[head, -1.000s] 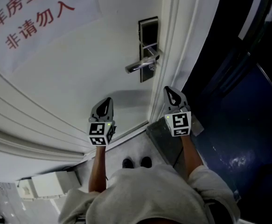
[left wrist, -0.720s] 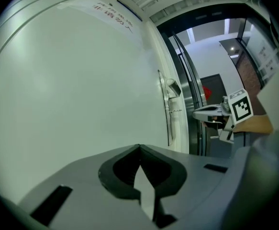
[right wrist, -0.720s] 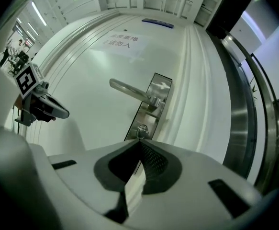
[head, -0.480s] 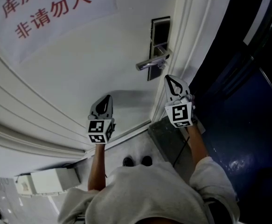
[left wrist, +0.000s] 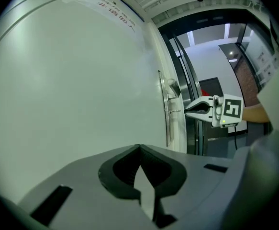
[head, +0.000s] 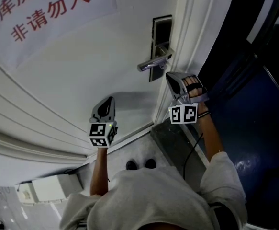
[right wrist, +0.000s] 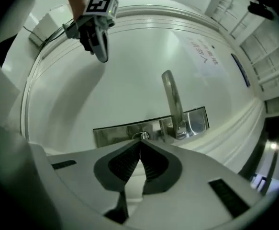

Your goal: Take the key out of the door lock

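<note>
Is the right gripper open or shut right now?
Shut. The right gripper shows its tips meeting with nothing between them, aimed at the lock plate.

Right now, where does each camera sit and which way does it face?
Head view: on the person's head, looking steeply down the door; shows torso, forearms, left gripper, right gripper.
Left gripper view: on that gripper, looking along the door toward the handle; shows its shut jaws.
Right gripper view: on that gripper, facing the lock plate; shows its shut jaws.
Shared: each gripper view sees the handle and the other gripper.
</note>
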{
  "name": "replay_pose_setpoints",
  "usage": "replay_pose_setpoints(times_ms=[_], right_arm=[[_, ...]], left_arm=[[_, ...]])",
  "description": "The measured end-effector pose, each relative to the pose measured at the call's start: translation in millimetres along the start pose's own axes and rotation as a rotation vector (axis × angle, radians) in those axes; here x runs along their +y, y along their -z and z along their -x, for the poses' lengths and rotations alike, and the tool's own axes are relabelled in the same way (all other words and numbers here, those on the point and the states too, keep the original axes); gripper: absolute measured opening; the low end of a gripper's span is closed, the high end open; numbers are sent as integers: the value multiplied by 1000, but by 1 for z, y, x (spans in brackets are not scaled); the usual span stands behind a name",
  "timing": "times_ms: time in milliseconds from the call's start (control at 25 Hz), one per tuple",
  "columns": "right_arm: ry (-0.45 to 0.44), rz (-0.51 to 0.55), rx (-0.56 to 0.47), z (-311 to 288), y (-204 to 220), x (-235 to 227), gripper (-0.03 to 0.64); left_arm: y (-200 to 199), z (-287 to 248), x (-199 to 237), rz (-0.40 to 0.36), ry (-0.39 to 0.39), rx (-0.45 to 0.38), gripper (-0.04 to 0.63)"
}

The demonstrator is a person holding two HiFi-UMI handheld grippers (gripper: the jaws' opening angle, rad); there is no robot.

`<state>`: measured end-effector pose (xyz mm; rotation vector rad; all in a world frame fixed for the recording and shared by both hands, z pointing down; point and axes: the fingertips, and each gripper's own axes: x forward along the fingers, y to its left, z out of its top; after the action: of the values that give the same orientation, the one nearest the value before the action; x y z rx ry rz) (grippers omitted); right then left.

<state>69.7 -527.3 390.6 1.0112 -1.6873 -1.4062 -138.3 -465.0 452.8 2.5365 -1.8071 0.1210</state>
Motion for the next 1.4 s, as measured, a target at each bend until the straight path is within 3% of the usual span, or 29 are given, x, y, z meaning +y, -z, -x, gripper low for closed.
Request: replay_pose_setpoints(times_ms=[80, 200, 280, 360, 720, 1400], right_arm=[[3, 52, 0, -2, 2, -1, 25], [-10, 39, -27, -1, 1, -2, 29], [-36, 25, -29, -2, 2, -1, 150], [-43, 50, -20, -6, 2, -1, 161], [-24, 106, -9, -24, 1, 0, 158], [60, 166, -10, -47, -3, -2, 47]], left_arm=[[-1, -2, -3, -8, 11, 2, 17], [2, -4, -6, -14, 27, 8, 17], [2, -4, -7, -10, 33, 7, 17], [1, -4, -8, -8, 41, 5, 16], [2, -4, -11, -15, 61, 13, 15], [9, 1, 1, 5, 38, 20, 17]])
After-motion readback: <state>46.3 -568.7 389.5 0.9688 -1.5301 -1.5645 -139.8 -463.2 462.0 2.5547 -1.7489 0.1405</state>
